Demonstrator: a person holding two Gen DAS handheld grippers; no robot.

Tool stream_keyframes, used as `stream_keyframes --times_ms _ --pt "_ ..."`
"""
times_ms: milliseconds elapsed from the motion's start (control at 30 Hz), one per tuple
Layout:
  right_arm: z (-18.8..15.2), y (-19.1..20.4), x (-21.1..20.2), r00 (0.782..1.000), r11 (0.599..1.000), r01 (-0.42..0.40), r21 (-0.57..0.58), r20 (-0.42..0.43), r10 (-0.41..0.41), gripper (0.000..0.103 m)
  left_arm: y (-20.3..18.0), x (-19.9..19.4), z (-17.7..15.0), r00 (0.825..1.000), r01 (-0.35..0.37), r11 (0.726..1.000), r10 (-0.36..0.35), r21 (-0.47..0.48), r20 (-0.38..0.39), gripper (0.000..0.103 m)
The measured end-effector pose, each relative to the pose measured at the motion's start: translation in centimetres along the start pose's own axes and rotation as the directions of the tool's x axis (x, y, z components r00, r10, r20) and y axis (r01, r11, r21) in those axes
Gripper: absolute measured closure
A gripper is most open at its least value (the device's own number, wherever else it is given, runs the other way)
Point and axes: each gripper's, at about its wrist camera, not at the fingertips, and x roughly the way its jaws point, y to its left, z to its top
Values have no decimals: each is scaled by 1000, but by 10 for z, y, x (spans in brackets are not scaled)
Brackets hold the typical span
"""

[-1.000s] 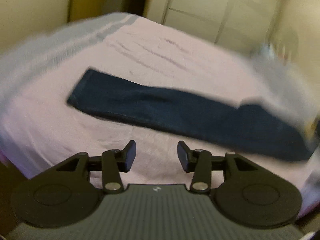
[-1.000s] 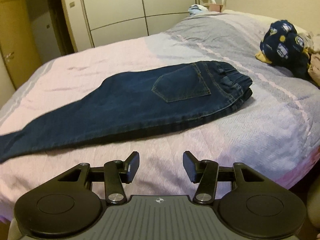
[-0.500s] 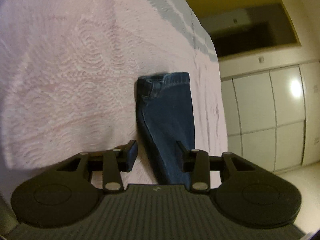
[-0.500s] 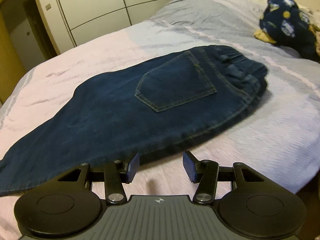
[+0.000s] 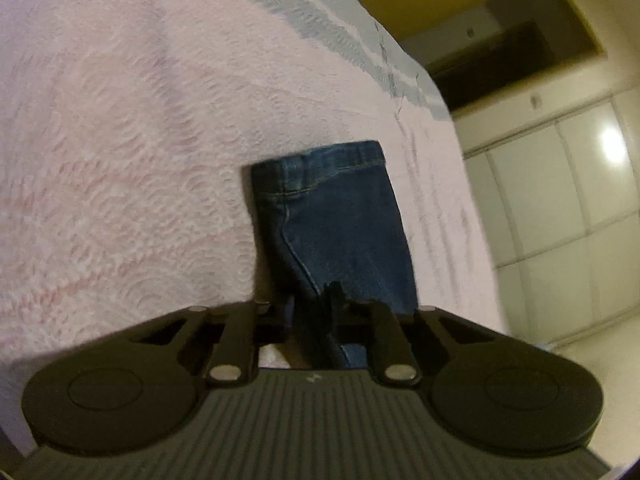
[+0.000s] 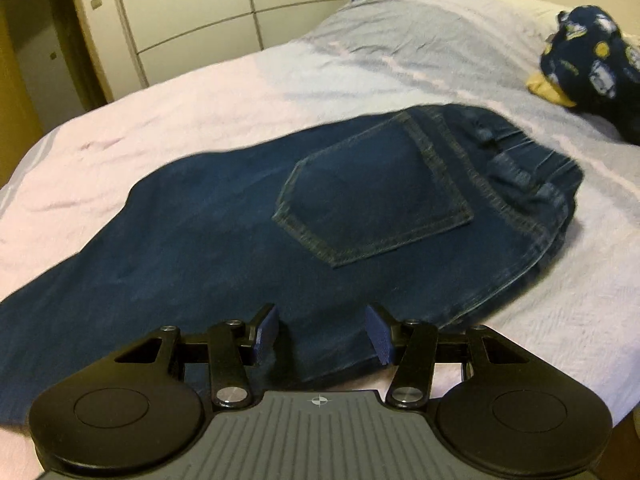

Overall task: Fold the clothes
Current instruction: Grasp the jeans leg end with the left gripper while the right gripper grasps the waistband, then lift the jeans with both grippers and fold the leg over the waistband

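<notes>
**Left tongs close on the jeans leg**

Both tongs have dropped closer to the bed [image 6: 580,320] since a second ago. Left tongs [image 5: 325,312] are closing on the jeans [image 5: 340,232] near the leg hem, denim pinched between them. Right tongs [image 6: 322,334] stand half open over the near edge of the jeans' seat, not pressing it. Farther off, by the bed's far right edge, lies a patterned dark bundle [image 6: 592,52].
</notes>
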Motion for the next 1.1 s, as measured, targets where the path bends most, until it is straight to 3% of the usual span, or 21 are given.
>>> stream_keyframes --times_ms 33,100,133,200,267,367,467,567,633,667,733,800,900,967,1033,1100 --pt "1 -4 0 1000 1000 6 6 3 -6 51 -15 -2 0 999 -34 995 33 98 13 96" --pt "2 -11 0 1000 1000 19 17 8 -19 51 -52 -8 -4 995 -94 948 77 304 66 97" --pt "2 -15 -1 1000 999 25 22 9 -25 51 -73 -13 -8 993 -104 908 69 406 101 97" --pt "2 -23 -4 999 999 37 28 22 -38 51 -113 -22 -21 988 -113 802 29 586 151 97" --pt "1 -30 -8 998 998 44 36 37 -45 51 -157 -31 -47 983 -104 647 -49 756 177 97" --pt "1 -40 -13 997 997 43 56 55 -46 51 -213 -39 -105 972 -83 356 -178 931 155 97" --pt "0 -51 -17 997 996 46 80 62 -51 51 -239 -30 -175 972 54 119 -235 991 -24 97" --pt "-2 -62 -22 996 993 50 104 67 -58 51 -232 2 -253 974 162 -84 -148 983 -174 94" --pt "-3 -66 -25 997 992 37 123 68 -45 51 -213 27 -295 987 133 -196 -62 972 -147 92" --pt "-3 -67 -28 997 991 23 130 71 -33 51 -206 29 -303 990 103 -229 -71 968 -122 92" --pt "-2 -69 -33 997 989 -4 146 78 -8 51 -206 20 -296 987 128 -218 -72 968 -147 83" --pt "-2 -71 -38 996 986 -33 161 85 19 51 -213 2 -272 968 236 -137 -55 962 -245 78" --pt "2 -58 -45 983 968 -160 195 119 139 51 -217 -26 -224 925 374 42 -90 926 -370 74" --pt "0 -38 -40 954 926 -298 232 105 281 51 -215 -32 -188 920 390 163 -111 906 -376 74" --pt "-2 -18 -36 903 862 -428 271 96 418 51 -206 -32 -150 930 368 306 -112 878 -351 76" --pt "-6 3 -23 830 770 -540 339 64 554 51 -192 -24 -112 937 343 453 -108 823 -332 78"
